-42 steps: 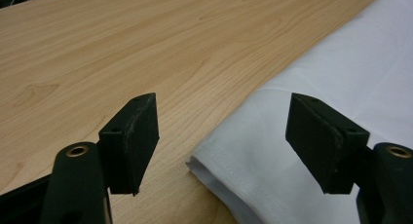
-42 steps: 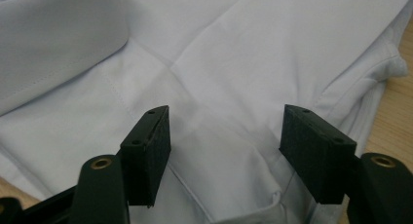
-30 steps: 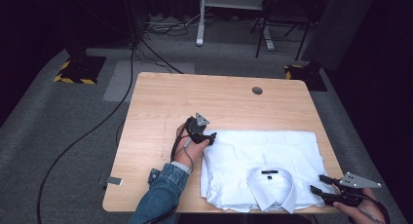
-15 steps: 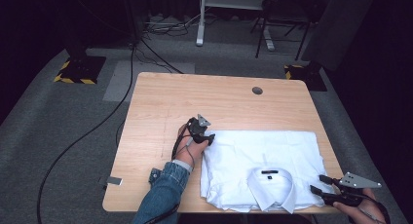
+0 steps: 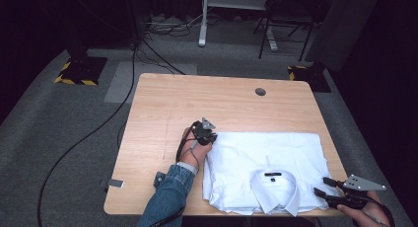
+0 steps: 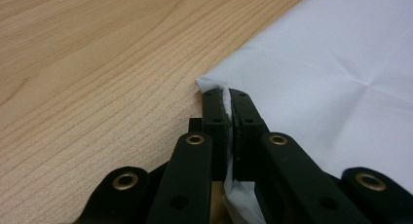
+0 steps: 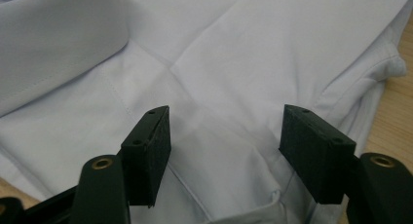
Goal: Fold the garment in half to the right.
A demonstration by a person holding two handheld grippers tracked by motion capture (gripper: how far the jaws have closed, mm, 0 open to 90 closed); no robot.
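A folded white shirt [image 5: 266,163] lies on the near right part of the wooden table [image 5: 197,103], collar [image 5: 276,187] toward the person, its near edge close to the table's front edge.

The left gripper [image 5: 206,133] sits at the shirt's far left corner, held by the left hand [image 5: 194,145] in a denim sleeve [image 5: 165,202]. In the left gripper view its jaws are pressed together on the cloth: the corner of the shirt [image 6: 341,63] is pinched between them, a thin white edge showing in the seam between the jaws and a scrap of fabric hanging below them. The corner lies low, at or just above the tabletop [image 6: 97,63].

The right gripper [image 5: 326,186] hovers at the shirt's near right corner, at the table's front edge, held by the right hand [image 5: 367,212]. Its jaws are spread wide; in the right gripper view they stand over the fabric [image 7: 234,87] near the collar [image 7: 58,39], with cloth between them but not clamped. Whether the tips touch the shirt, I cannot tell.

Compared with a second ago, the left gripper has shifted slightly nearer and closer in on the corner, and the hand has come down with it. The shirt keeps its place and folded shape. The right gripper stays about where it was, jaws as open as before.

A round hole [image 5: 260,92] marks the far side of the table. A black cable [image 5: 88,133] runs across the grey carpet at the left.
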